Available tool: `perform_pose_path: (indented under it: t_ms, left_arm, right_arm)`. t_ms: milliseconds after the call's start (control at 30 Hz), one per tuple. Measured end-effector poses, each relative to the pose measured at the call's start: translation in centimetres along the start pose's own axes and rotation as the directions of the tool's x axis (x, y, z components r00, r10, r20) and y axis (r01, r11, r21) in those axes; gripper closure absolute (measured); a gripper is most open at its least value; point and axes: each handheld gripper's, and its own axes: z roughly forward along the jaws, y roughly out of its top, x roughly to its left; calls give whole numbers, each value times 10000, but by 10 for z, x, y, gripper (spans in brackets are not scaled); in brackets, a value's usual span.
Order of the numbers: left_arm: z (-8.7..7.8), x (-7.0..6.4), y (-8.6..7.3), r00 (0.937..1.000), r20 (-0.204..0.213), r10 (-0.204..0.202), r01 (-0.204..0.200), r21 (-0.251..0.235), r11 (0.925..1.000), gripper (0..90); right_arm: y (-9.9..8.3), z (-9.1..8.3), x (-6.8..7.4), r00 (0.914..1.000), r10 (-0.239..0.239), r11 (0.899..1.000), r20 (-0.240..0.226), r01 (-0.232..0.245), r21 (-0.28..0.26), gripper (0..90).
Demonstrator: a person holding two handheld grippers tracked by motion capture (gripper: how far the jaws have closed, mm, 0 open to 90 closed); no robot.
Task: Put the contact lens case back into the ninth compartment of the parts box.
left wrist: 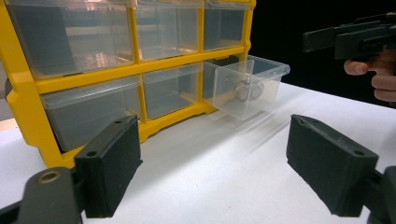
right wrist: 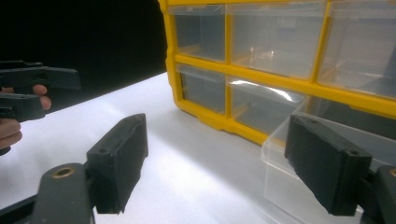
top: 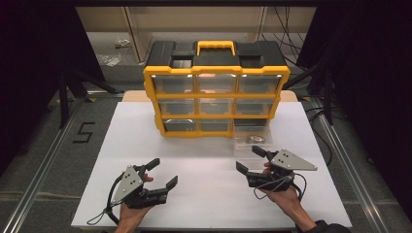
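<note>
A yellow and black organizer cabinet (top: pixel 216 92) with clear drawers stands at the back of the white table (top: pixel 145 141). Its bottom right drawer (top: pixel 252 137) is pulled out, and a small round metal part (top: pixel 254 139) lies inside it. The left gripper view shows that drawer (left wrist: pixel 261 77) and the part (left wrist: pixel 245 91) ahead to the right. My left gripper (top: pixel 163 173) is open and empty near the front left (left wrist: pixel 219 163). My right gripper (top: pixel 248 159) is open and empty just in front of the drawer (right wrist: pixel 280 186), with one jaw beside its corner (right wrist: pixel 219 158).
The other drawers (top: pixel 216 83) are pushed in and look empty. Black stands (top: pixel 68 87) flank the table, and metal rails (top: pixel 43 160) run along the floor on both sides. A number 5 (top: pixel 83 132) is marked left of the table.
</note>
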Motion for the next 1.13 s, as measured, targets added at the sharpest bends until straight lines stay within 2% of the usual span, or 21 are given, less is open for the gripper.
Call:
perform_pose_path:
  t_ms: [267,1133]
  left_arm:
    - [0,0,0,10000,2,-25,25,-9,10000,174]
    - [0,1,0,10000,-30,-21,21,-7,10000,174]
  right_arm:
    - [-6,-6,2,10000,77,10000,32,-77,-48,165]
    - [-8,-9,2,10000,7,10000,81,-7,-90,164]
